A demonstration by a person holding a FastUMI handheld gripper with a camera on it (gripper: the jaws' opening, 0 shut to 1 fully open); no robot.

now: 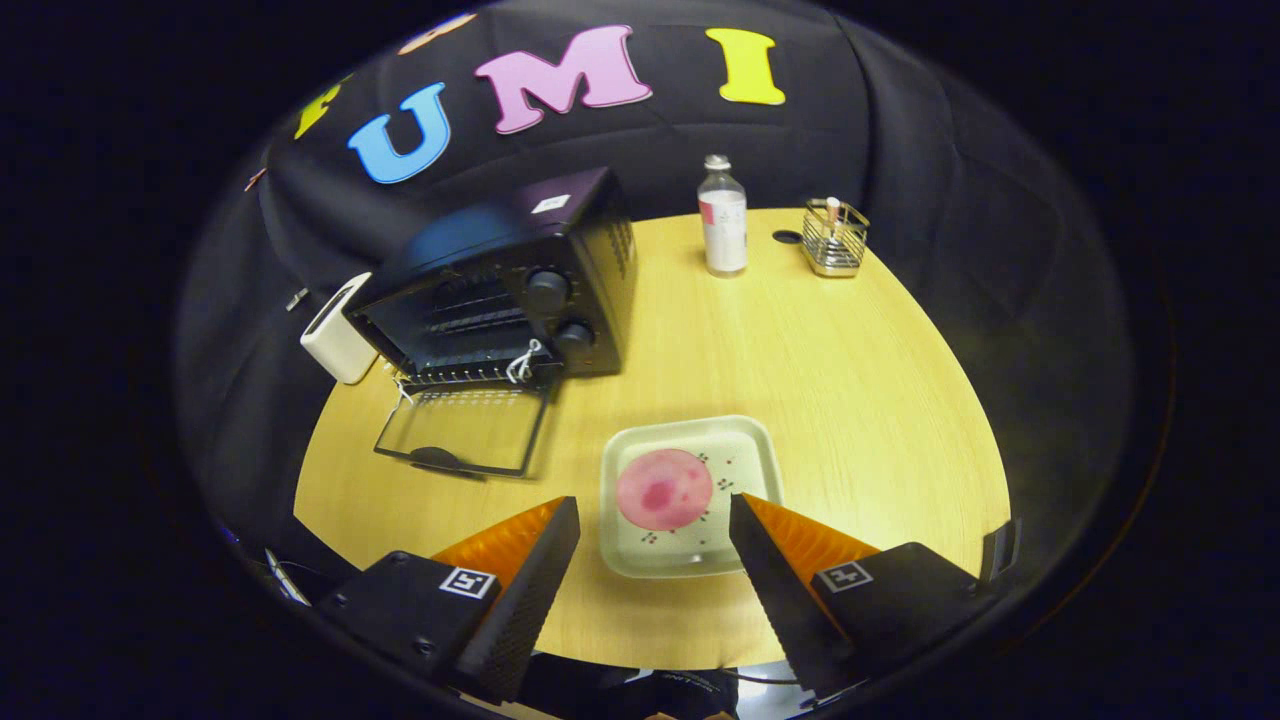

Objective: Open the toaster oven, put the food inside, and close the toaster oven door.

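From my feed, the toaster oven sits well beyond the fingers and off to their left, a dark boxy metal body with two round knobs. I can make out a wire rack inside, but the cavity is too dark to show more. Its glass door lies dropped flat on the wooden table, the handle blurred. A white block pokes out from behind the oven, mostly hidden.

My gripper is spread wide and holds nothing. Between the fingertips, slightly ahead, sits a pale square plate with rounded corners and small speckles; on it lies the food, a flat pink round disc. The right finger covers the plate's near corner.

Far beyond, a clear capped bottle stands near a wire basket holding something I can't identify.
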